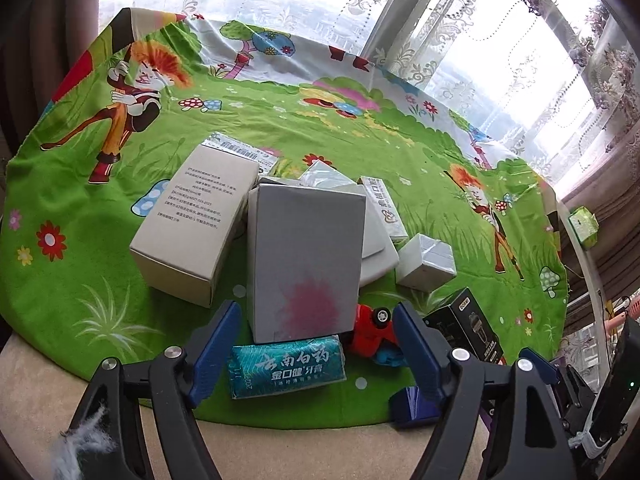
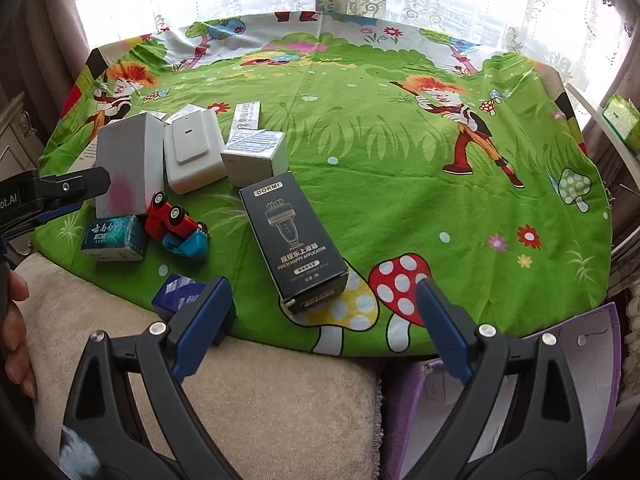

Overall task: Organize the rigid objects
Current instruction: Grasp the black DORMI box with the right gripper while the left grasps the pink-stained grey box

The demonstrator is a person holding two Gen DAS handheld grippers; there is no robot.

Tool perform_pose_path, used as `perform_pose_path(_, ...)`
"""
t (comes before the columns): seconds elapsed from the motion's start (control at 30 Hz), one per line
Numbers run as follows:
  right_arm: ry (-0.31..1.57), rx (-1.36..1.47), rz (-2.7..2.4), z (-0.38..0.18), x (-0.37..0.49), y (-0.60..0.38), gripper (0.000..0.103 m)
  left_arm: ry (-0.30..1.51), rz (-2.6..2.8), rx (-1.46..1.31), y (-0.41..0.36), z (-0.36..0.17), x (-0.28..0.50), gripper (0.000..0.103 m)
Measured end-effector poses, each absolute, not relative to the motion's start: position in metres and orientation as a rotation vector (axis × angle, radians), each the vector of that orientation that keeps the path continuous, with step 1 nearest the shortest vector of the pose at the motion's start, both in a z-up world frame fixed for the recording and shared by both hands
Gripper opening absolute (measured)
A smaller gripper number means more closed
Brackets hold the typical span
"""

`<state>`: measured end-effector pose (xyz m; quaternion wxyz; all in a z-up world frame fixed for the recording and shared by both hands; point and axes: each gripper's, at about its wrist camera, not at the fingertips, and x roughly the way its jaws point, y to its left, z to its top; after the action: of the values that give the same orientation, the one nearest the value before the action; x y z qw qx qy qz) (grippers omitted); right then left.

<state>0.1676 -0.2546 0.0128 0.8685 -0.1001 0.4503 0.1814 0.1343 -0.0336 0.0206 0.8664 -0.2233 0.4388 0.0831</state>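
In the left wrist view my left gripper (image 1: 316, 330) is open over the near edge of the cloth. A teal toothpaste box (image 1: 286, 368) lies between its fingers, untouched. Just beyond stand a tall grey box with a pink stain (image 1: 304, 256) and a tipped red toy car (image 1: 370, 332). My right gripper (image 2: 322, 292) is open too, and the near end of a black DORMI box (image 2: 294, 240) lies between its fingertips without contact. A small blue box (image 2: 180, 292) sits by its left finger. The left gripper's tip (image 2: 96, 184) shows in front of the grey box (image 2: 128, 168).
A white printed box (image 1: 196, 220), a flat white device (image 2: 190, 156), a small white cube box (image 2: 254, 156) and a narrow white box (image 2: 246, 116) cluster at the left of the green cartoon cloth (image 2: 400, 160). A beige cushion (image 2: 260, 400) and a purple bin (image 2: 520, 380) lie near me.
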Motion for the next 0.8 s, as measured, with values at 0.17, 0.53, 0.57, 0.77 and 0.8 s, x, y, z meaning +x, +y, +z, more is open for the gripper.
perform_pose_path(0.17,0.939,-0.231,0.388,0.010,0.178,-0.245,0.094,0.957,0.238,-0.441,-0.038,0.013,0.148,0.079)
perform_pose_path(0.53,0.943,-0.256,0.391,-0.001,0.195,-0.233,0.094,0.986,0.300,-0.414,-0.038,0.002,0.161,0.079)
perform_pose_path(0.57,0.941,-0.256,0.390,-0.001,0.196,-0.233,0.094,0.985,0.306,-0.405,-0.039,0.003,0.163,0.079)
perform_pose_path(0.77,0.947,-0.251,0.404,-0.005,0.198,-0.231,0.059,0.979,0.312,-0.380,-0.041,0.000,0.165,0.070)
perform_pose_path(0.8,0.949,-0.249,0.404,-0.006,0.198,-0.232,0.046,0.974,0.309,-0.379,-0.041,0.000,0.164,0.070)
